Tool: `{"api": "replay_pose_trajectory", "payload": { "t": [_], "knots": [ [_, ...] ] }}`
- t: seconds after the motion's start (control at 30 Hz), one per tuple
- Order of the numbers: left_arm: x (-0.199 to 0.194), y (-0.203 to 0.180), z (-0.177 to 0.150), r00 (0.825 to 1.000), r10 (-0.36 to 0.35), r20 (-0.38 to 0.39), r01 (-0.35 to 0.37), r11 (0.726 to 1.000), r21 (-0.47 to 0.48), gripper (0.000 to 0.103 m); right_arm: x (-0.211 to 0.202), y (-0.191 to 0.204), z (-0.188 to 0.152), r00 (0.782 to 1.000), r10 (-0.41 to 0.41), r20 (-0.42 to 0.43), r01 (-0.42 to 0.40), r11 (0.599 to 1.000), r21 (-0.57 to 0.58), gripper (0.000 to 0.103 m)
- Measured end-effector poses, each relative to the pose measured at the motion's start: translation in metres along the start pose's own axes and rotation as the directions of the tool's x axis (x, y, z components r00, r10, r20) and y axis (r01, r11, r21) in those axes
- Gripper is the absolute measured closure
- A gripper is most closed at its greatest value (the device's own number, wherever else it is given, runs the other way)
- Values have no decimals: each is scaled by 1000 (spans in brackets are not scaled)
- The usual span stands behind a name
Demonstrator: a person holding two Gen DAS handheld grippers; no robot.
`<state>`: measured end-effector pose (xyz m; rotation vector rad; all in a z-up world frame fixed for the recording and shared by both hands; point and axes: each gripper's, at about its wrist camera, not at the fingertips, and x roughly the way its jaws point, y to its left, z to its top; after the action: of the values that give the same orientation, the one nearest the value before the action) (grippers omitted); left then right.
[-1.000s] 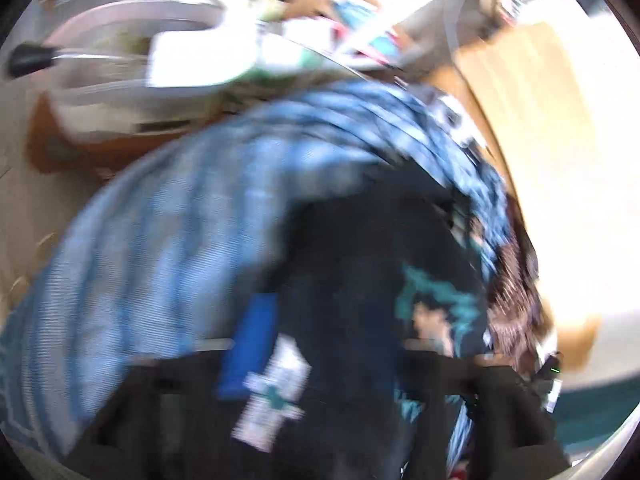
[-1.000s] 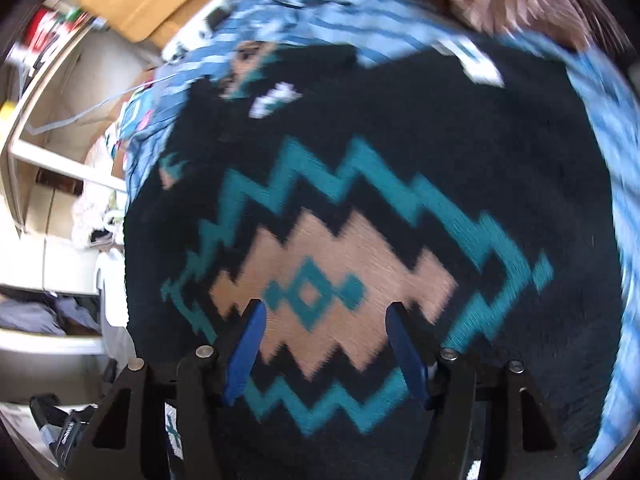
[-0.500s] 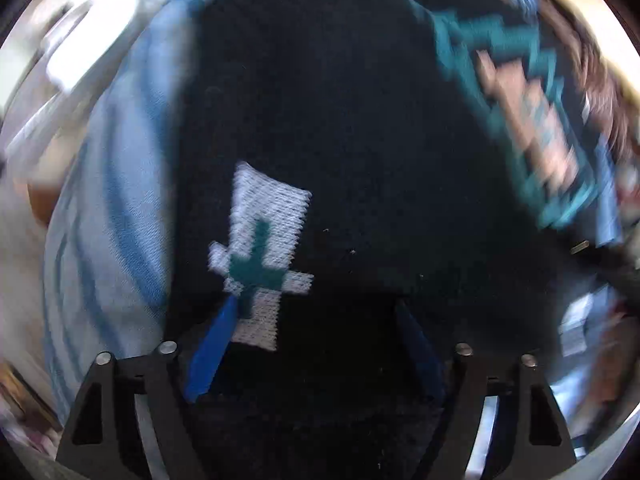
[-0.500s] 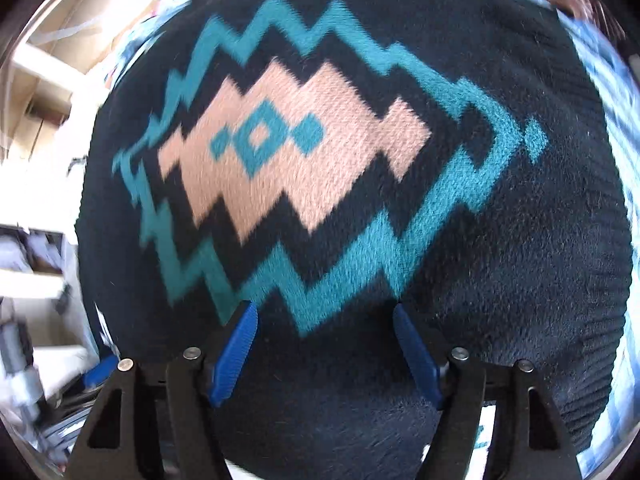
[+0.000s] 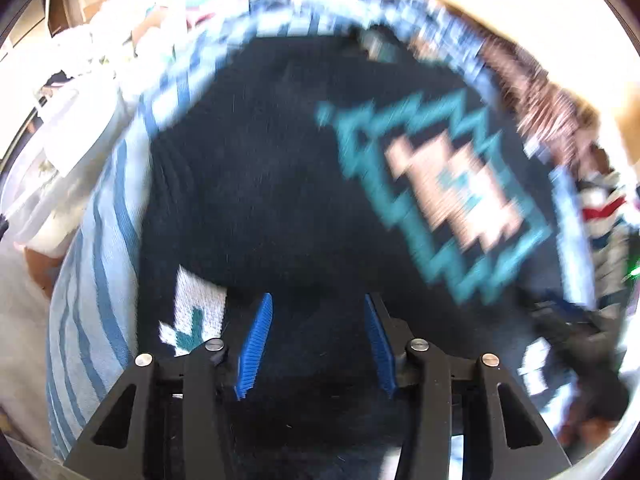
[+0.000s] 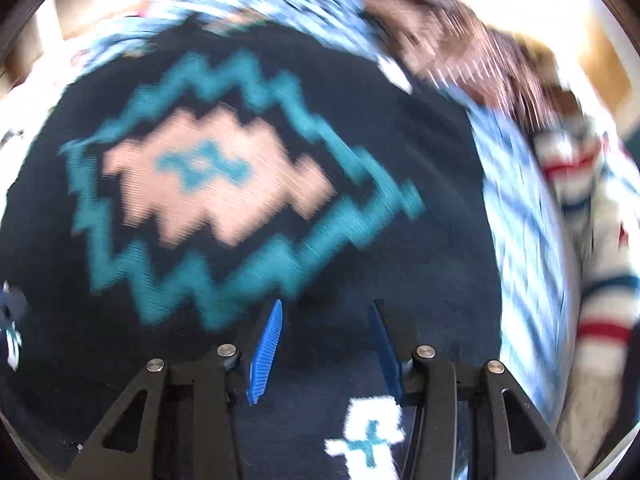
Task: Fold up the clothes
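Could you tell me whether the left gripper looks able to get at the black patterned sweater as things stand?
Probably yes: the left gripper points down right over the black sweater, which lies on the blue striped cloth. Its jaws have just been closing with knit between them; nothing blocks the way.

Left hand-held gripper (image 5: 316,340), right hand-held gripper (image 6: 326,344): black frames, silver screws, ribbed blue pads.

It looks like a lived-in home room: knitwear and a blue-striped cloth (image 5: 100,248) heaped together, pale wooden furniture (image 6: 604,68) behind, and cluttered white shelves (image 5: 72,92) off to one side.
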<state>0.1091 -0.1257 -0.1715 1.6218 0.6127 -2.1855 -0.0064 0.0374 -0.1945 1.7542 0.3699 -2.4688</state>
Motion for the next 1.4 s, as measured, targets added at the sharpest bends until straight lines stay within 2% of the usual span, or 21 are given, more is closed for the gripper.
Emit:
{"api": "replay_pose_trajectory", "payload": {
  "t": [0.03,0.07,0.13,0.23,0.33,0.37,0.43,0.5,0.57,0.67,0.77,0.93,1.0,1.03,1.07,1.13,1.17,1.23,1.3,1.33,1.4],
  "knots": [
    [4,5,-7,1000,-9,20,9,1000,-19,57,5,-13,-5,1000,4,-26,-3,999,51,53],
    [4,11,-15,998,-30,61,32,999,-43,57,10,-22,-11,999,9,-34,-7,998,67,44],
    [-1,15,-26,998,-29,63,31,999,-43,57,18,-41,-22,999,20,-49,-15,995,98,31],
    [-7,21,-37,997,-37,66,40,998,-50,57,17,-46,-31,999,21,-46,-17,995,103,31],
    [-11,29,-41,995,-73,70,79,993,-87,57,8,-40,-34,999,7,-42,-3,995,102,31],
    [-12,31,-43,994,-80,74,87,992,-91,57,0,-36,-36,999,24,-31,-22,996,87,37],
    [-14,33,-46,992,-89,84,96,991,-90,57,-21,-22,-41,992,129,20,-129,992,3,49],
    [-13,34,-48,991,-92,96,101,991,-89,57,-41,-6,-46,971,233,59,-227,969,-96,46],
    [-12,36,-51,990,-100,104,111,989,-101,57,-58,20,-55,953,294,72,-269,931,-247,41],
    [-13,40,-54,986,-116,123,130,985,-110,57,-51,40,-69,958,285,40,-255,905,-341,41],
    [-15,43,-61,977,-134,164,151,983,-100,57,-23,47,-86,976,215,-40,-215,907,-363,44],
    [-18,48,-72,965,-166,204,187,978,-90,57,-26,32,-98,969,245,-33,-243,920,-309,44],
    [-22,48,-78,962,-181,204,205,973,-103,57,-32,25,-100,968,251,-9,-243,930,-276,49],
    [-26,49,-78,956,-197,216,226,967,-118,57,-37,18,-101,966,258,16,-246,937,-249,54],
    [-30,49,-78,949,-215,231,250,959,-134,57,-45,5,-99,962,264,64,-247,948,-199,54],
    [-44,51,-88,924,-265,276,305,946,-113,57,-56,-22,-92,965,220,146,-208,974,-93,51],
    [-51,52,-93,909,-291,298,332,938,-98,57,-53,-37,-83,970,185,157,-185,983,-17,50],
    [-54,45,-87,915,-268,302,301,951,-66,57,-44,-66,-68,980,118,161,-141,980,143,49],
    [-53,38,-78,924,-244,295,268,962,-45,57,-22,-99,-61,991,101,88,-122,948,294,49],
    [-46,36,-76,933,-237,273,261,964,-56,57,-14,-108,-64,993,107,52,-119,935,334,50],
    [-25,32,-75,953,-218,212,241,966,-90,57,-4,-114,-66,990,135,49,-143,930,337,51]
  ]
}}
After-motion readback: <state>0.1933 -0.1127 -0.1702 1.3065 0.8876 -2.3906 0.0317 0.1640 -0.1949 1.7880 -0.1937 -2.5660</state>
